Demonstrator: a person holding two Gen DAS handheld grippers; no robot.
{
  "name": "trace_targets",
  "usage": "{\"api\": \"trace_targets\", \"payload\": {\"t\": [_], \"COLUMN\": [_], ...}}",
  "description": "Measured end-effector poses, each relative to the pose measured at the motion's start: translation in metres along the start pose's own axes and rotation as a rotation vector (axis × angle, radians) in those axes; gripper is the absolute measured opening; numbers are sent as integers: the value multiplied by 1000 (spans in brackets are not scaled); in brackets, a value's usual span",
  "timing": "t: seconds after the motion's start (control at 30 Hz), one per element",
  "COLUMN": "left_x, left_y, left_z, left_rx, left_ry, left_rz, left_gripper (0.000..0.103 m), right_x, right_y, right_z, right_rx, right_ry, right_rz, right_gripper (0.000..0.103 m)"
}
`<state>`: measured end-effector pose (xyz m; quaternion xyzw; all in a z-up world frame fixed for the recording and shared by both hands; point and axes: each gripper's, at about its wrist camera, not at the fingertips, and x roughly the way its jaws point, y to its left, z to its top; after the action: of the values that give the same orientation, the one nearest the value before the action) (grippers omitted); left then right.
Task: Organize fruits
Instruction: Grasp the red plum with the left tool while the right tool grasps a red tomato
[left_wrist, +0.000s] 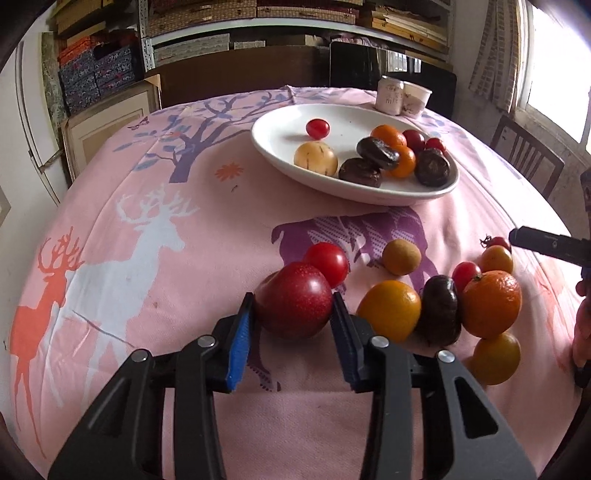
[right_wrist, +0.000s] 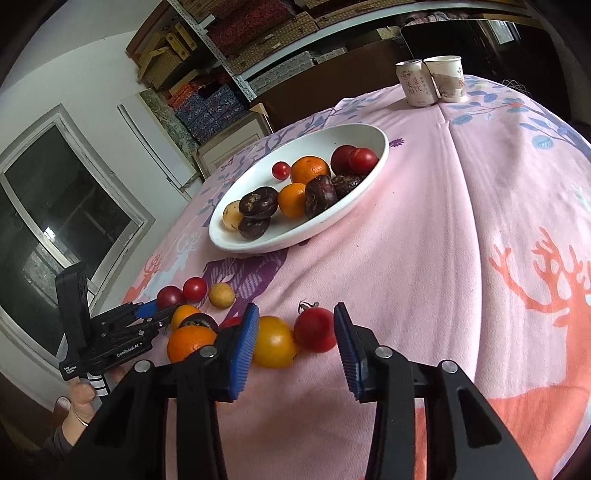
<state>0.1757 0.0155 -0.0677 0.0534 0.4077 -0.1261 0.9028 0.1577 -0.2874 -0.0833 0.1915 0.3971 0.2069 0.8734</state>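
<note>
Your desk (left_wrist: 155, 155) wears a pink cloth printed with deer and trees. Toward the far side a white oval dish (left_wrist: 273, 147) rests on it, and beyond that a can (right_wrist: 415, 85) and a paper cup (right_wrist: 447, 77) stand touching at the far edge. Closer to you, loose fruit lies straight on the cloth: a big red plum (left_wrist: 295, 306) with a red tomato (left_wrist: 327, 260) touching behind it, a small tan fruit (left_wrist: 400, 256) apart, then a tight cluster of an orange (left_wrist: 389, 308), a dark brown fruit (left_wrist: 441, 306) and a mandarin (left_wrist: 491, 302).
</note>
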Motion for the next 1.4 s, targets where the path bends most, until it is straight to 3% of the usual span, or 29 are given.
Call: {"api": "trace_targets", "payload": {"t": [0.13, 0.23, 0.47, 0.63, 0.7, 0.83, 0.9, 0.97, 1.07, 1.1, 1.23, 1.4], "left_x": [-12, -15, -11, -11, -10, -8, -8, -9, -11, -11, -12, -21], "left_y": [13, 17, 17, 25, 26, 23, 22, 22, 26, 27, 30, 21], "left_z": [2, 1, 1, 0, 1, 1, 1, 1, 0, 0, 0, 7], "left_rx": [-64, -88, -85, -119, -124, -112, -105, -106, -124, -129, -142, -109], "left_ry": [-46, -49, -34, -26, -21, -14, -14, -19, -29, -29, -35, -74], "left_rz": [-36, -50, -55, -79, -83, -89, -86, -82, -84, -85, -87, -110], "left_gripper": [40, 40, 40, 40, 40, 40, 40, 40, 40, 40, 40, 40], "right_x": [-3, 8, 25, 23, 20, 21, 25, 33, 44, 43, 34, 5], "right_y": [-7, -9, 8, -8, -3, 26, 36, 43, 37, 36, 40, 42], "right_z": [-3, -2, 5, 7, 4, -10, -9, -8, 0, 1, -2, 20], "right_rx": [21, 31, -67, 24, -68, -390, -444, -500, -446, -430, -402, -322], "right_ry": [1, 50, 97, 190, 215, 206, 202, 181, 201, 194, 175, 60], "right_rz": [-37, -78, -185, -26, -20, -230, -228, -283, -281, -283, -252, -197], "right_gripper": [43, 44, 44, 45, 45, 47, 46, 46, 40, 28, 28, 28]}}
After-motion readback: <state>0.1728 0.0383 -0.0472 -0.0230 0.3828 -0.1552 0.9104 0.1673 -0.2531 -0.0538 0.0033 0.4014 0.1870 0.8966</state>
